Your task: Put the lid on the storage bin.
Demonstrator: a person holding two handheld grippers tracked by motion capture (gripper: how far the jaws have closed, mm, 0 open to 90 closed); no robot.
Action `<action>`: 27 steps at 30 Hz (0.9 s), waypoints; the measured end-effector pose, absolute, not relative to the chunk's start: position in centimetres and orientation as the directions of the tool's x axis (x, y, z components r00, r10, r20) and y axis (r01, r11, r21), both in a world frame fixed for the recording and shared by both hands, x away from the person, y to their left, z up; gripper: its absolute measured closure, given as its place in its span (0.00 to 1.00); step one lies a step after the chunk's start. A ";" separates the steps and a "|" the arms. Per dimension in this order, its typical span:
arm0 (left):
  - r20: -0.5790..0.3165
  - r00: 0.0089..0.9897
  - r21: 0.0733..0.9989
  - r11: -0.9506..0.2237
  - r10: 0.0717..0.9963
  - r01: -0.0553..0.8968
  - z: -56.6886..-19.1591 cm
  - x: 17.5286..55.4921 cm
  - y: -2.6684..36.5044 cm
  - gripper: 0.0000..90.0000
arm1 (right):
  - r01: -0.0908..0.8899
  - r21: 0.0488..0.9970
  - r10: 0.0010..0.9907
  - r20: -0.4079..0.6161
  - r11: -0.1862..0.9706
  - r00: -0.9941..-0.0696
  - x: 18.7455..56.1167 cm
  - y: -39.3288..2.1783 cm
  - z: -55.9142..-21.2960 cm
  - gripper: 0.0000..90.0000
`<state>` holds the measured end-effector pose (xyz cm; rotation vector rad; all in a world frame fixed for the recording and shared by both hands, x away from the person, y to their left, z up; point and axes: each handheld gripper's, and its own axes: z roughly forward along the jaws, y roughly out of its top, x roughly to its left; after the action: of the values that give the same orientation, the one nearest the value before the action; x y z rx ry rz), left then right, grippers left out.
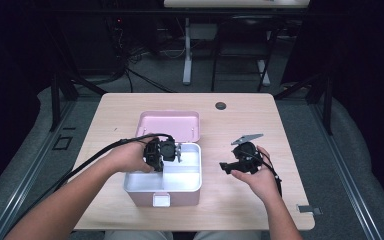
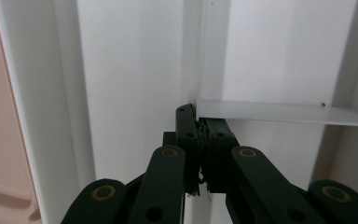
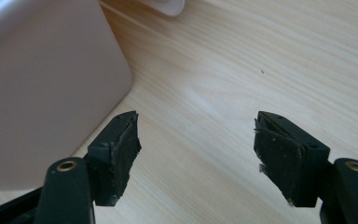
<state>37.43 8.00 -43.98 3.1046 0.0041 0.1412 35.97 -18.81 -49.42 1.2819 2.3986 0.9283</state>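
A pink lunch box [image 1: 182,198] with a white compartmented inside stands open at the table's middle, its lid [image 1: 169,125] lying back behind it. My left gripper [image 1: 176,151] reaches into the box from the left. In the left gripper view its jaws [image 2: 199,122] stand pressed together at the end of a thin white divider [image 2: 279,113], above the white floor [image 2: 130,70]; whether they pinch the divider's edge I cannot tell. My right gripper [image 1: 223,166] hovers over bare wood right of the box. It is open [image 3: 196,140], with nothing between its pads and the pink box wall [image 3: 42,93] close by.
The light wooden table [image 1: 130,110] has a dark round grommet [image 1: 221,106] near its far edge. A white latch [image 1: 161,200] sticks out of the box's front. Desk legs and cables stand on the floor beyond the table.
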 end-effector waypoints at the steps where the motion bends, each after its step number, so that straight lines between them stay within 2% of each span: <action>1: 0.090 0.996 0.029 -1.000 0.002 -0.001 -43.9 37.4 8.0 0.97 | 0.637 0.657 0.817 0.057 0.402 -0.574 36.1 -18.6 -49.3 0.34; 7: 0.097 0.995 0.020 -1.000 0.002 0.000 -44.0 37.3 7.8 0.96 | 0.628 0.679 0.833 0.043 0.380 -0.551 37.4 -18.2 -48.4 0.34; 11: 0.096 0.995 0.021 -1.000 0.009 0.007 -44.0 37.3 7.8 0.96 | 0.632 0.689 0.838 0.065 0.355 -0.542 38.6 -18.0 -47.4 0.43; 25: 0.085 0.996 0.023 -1.000 0.010 0.008 -44.0 37.4 7.8 0.97 | 0.679 0.670 0.866 0.108 0.300 -0.489 43.1 -14.9 -45.4 0.48; 27: 0.085 0.996 0.023 -1.000 0.009 0.007 -44.0 37.4 7.8 0.97 | 0.691 0.662 0.875 0.107 0.292 -0.472 43.8 -14.3 -45.3 0.52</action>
<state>37.39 7.81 -44.03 3.1162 0.0124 0.1322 43.76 -14.27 -45.28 1.4292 2.2878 0.9572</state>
